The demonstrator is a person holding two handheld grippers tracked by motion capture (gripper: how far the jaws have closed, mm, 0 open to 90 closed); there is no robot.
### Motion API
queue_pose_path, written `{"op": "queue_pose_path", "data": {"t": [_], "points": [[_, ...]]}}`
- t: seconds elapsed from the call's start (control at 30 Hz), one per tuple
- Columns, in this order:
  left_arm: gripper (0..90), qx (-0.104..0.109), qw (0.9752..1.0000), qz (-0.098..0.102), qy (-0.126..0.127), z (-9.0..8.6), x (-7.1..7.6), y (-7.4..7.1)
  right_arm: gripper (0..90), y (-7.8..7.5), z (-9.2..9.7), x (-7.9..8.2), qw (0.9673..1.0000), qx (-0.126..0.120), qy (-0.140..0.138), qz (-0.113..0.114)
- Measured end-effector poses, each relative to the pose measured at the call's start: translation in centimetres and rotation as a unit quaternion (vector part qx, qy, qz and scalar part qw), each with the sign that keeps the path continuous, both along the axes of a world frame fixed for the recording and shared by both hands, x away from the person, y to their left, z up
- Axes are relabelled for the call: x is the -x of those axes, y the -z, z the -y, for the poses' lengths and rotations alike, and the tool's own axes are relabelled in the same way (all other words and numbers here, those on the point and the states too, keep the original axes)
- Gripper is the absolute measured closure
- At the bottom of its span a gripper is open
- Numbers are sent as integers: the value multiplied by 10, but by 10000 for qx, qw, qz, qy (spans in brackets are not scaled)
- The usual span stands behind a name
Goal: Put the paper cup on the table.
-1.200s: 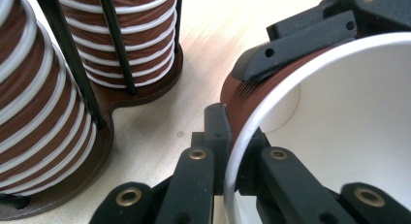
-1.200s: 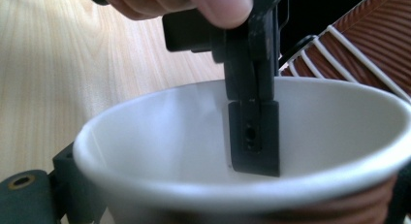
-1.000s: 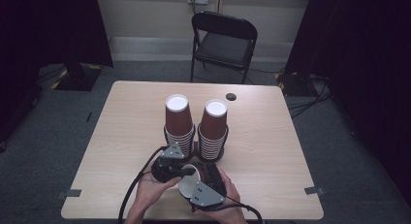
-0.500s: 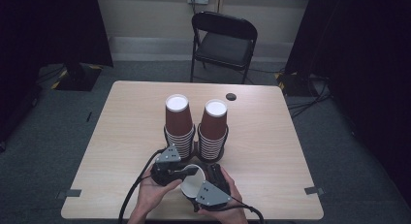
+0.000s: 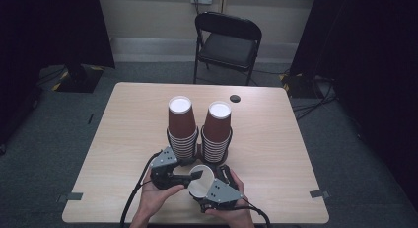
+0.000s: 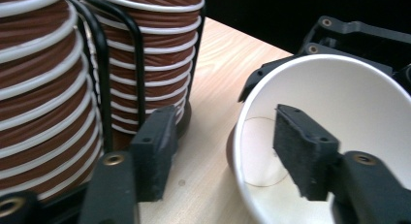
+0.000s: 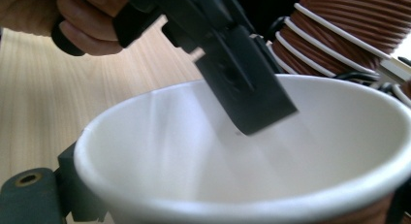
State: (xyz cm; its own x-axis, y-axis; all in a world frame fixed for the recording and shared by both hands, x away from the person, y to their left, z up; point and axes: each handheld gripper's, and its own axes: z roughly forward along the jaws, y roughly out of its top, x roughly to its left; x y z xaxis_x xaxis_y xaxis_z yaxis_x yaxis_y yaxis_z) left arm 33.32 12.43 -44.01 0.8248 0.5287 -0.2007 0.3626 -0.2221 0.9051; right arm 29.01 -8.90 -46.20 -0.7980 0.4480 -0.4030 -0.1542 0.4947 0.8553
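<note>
Just in front of the two stacks of brown paper cups (image 5: 199,132), the right gripper (image 5: 209,186) clamps a single white-lined paper cup (image 5: 201,181) by its outer wall, while the left gripper (image 5: 190,177), jaws just opening and now apart, has one pad inside the cup's rim.

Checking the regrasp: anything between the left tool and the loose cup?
Nothing visible. The left tool straddles the loose cup wall, one jaw inside; its jaws have just been opening, not pressing.
</note>
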Motion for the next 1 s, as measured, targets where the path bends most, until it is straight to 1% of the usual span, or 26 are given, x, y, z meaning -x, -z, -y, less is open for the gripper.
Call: {"op": "queue_pose_path", "data": {"t": [0.07,0.1,0.17,0.3,0.37,0.43,0.5,0.6,0.67,0.8,0.87,0.9,0.97,1.0], "points": [[359,-26,10000,24,-83,-1,0,0,86,0,2,0,10000,-58,43,-60],[336,-59,9998,49,-191,-2,0,1,86,-1,4,-1,9999,-93,58,-88],[275,-14,9994,46,-341,-4,0,1,86,-1,7,-2,9997,-160,113,-169],[243,147,9990,150,-391,-8,1,2,87,1,12,-4,9990,-287,242,-238],[233,249,9986,190,-428,-11,2,1,87,1,15,-5,9986,-354,269,-285],[213,286,9983,220,-451,-12,2,1,87,0,18,-6,9983,-407,300,-293],[209,373,9979,246,-472,-14,3,1,87,1,19,-6,9979,-461,300,-332],[194,387,9972,305,-567,-18,5,2,87,2,23,-7,9970,-609,279,-381],[172,350,9970,345,-596,-20,7,3,87,2,27,-7,9964,-653,320,-427],[165,323,9964,418,-657,-25,9,6,87,2,31,-8,9953,-758,349,-497],[160,291,9961,493,-669,-27,10,7,87,1,33,-8,9947,-798,403,-513],[158,242,9960,524,-687,-28,11,7,87,0,34,-9,9943,-832,409,-531],[158,180,9954,560,-758,-31,12,8,87,-1,37,-10,9932,-919,449,-563],[158,201,9951,573,-786,-32,12,8,87,-2,39,-11,9927,-954,477,-564]]}}
